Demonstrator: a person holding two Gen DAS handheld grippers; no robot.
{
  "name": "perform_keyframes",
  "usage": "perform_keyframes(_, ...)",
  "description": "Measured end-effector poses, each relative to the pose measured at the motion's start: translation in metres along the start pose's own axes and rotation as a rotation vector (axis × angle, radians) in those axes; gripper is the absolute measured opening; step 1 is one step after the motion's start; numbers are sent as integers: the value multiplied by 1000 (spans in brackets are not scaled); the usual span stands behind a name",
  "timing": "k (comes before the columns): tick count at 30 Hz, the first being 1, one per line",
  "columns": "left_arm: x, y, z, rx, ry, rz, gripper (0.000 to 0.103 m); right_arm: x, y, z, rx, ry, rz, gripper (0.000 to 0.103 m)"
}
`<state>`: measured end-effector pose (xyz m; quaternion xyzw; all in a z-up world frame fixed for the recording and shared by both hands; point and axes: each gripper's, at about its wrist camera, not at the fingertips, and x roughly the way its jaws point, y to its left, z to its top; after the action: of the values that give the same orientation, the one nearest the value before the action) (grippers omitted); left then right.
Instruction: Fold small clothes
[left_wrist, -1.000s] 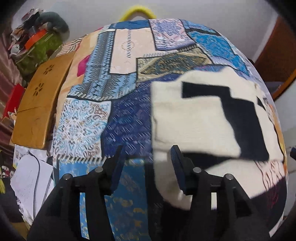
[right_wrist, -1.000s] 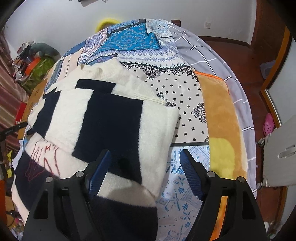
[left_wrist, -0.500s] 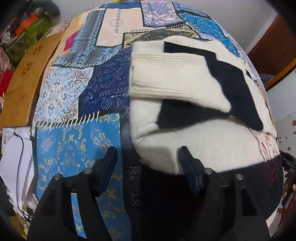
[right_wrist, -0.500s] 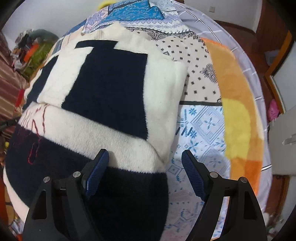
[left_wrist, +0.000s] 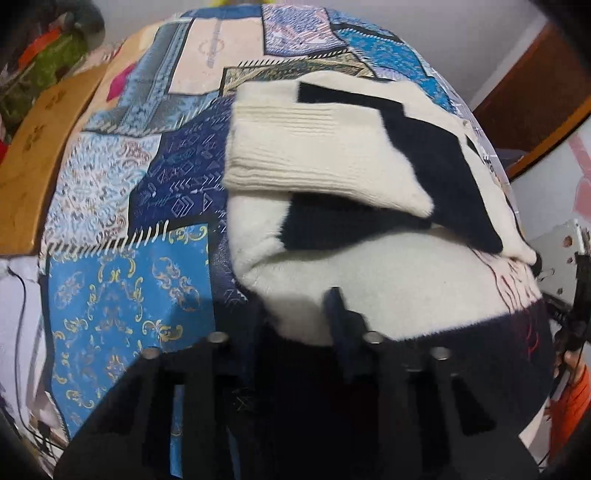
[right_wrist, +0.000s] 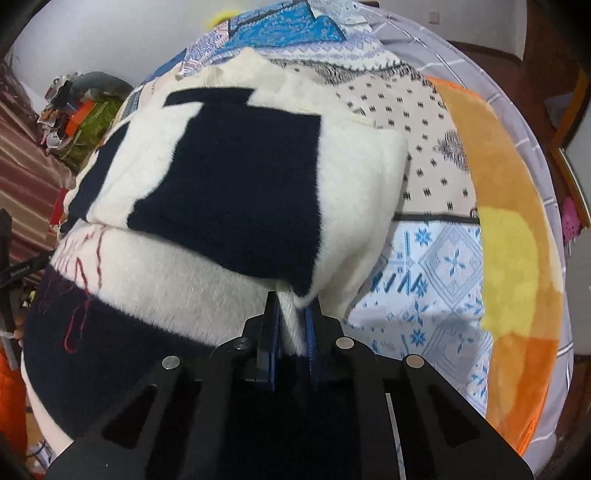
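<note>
Patchwork bedspread (left_wrist: 122, 302) fills both views and serves as the folding surface. On it lies the cream and navy sweater (left_wrist: 369, 266), sleeves already laid across its chest, so the body is a compact block ready, I judge, for a lengthwise fold. At the sweater's near hem the right gripper (right_wrist: 293, 325) has its jaws pressed tight on a pinch of cream knit, likely to lift that corner. The left gripper (left_wrist: 295, 325) sits at the hem's other corner; one finger is blurred and the other hidden in dark fabric, so I cannot tell whether it grips. Beyond the sweater's right side an orange blanket (right_wrist: 509, 236) lies well apart. A wooden board (left_wrist: 40, 155) borders the bedspread's left edge. Nothing lies in the fold's path.
</note>
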<state>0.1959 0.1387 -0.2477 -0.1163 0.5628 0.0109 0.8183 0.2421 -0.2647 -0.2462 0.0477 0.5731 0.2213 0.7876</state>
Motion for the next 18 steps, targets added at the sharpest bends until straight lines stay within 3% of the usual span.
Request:
perform_keyframes(1,-1,-2,0,6,-13,20,12,-1,1,2,-4,-5,3,11)
perform_keyframes(6,1,-7,13,3,-33,65,11,-3,2,14,-23,-36,12,11)
perform_keyframes(14,18,3,47,-34,-34,82,11,2,16,51,-43,-85,-9,11)
perform_keyframes(18,21,7,46,-33,-1,72,18,1,18,55,-44,-54,-19,16)
